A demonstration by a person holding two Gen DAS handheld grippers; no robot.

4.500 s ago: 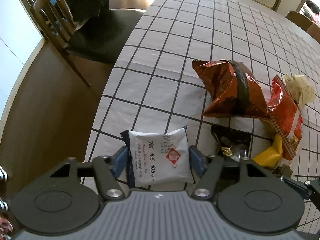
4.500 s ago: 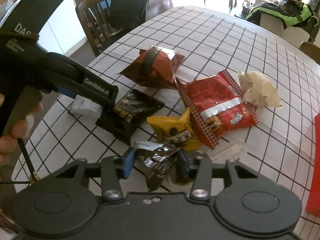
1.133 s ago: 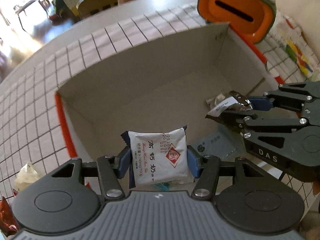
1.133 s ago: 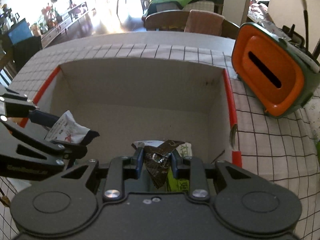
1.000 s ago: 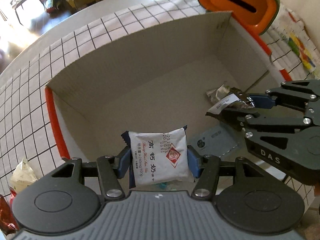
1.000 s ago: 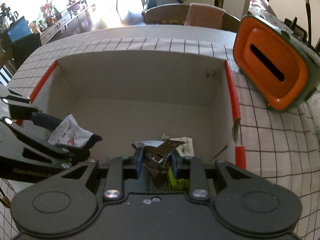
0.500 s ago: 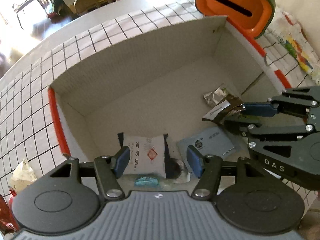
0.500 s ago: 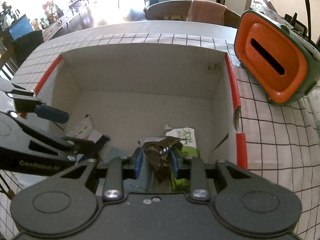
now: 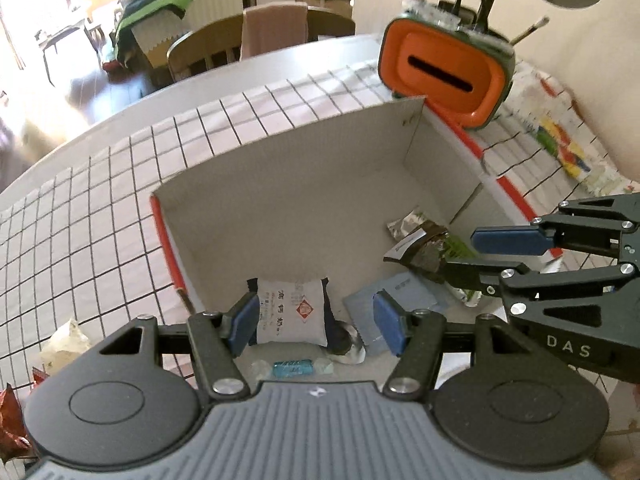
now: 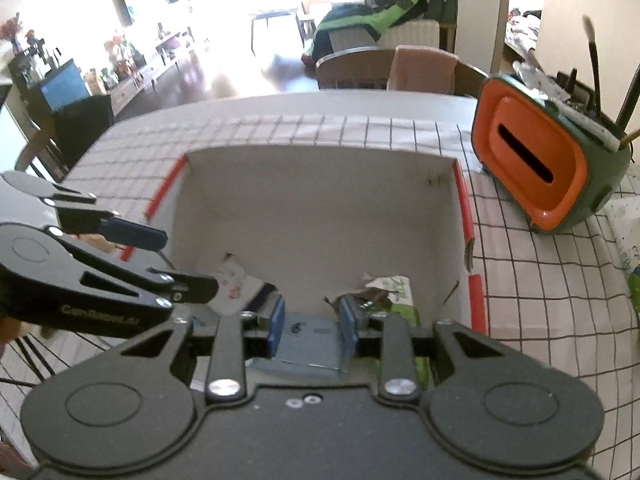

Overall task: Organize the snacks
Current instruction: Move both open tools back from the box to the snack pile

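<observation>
Both grippers are hovering over the box [image 9: 320,168]. Left gripper [image 9: 316,320] is gaping, empty; white packet [image 9: 290,312] lying inside. Right gripper [image 10: 312,326] is slightly parted, empty; dark wrapper [image 9: 420,250] lying below.

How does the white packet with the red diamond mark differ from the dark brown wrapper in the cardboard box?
The white packet is smooth, puffed and rectangular; the dark brown wrapper is crumpled and irregular. In the left wrist view, the white packet lies nearer the box's left wall, the dark brown wrapper near its right wall, partly over a green packet. Both are inside the cardboard box.
</observation>
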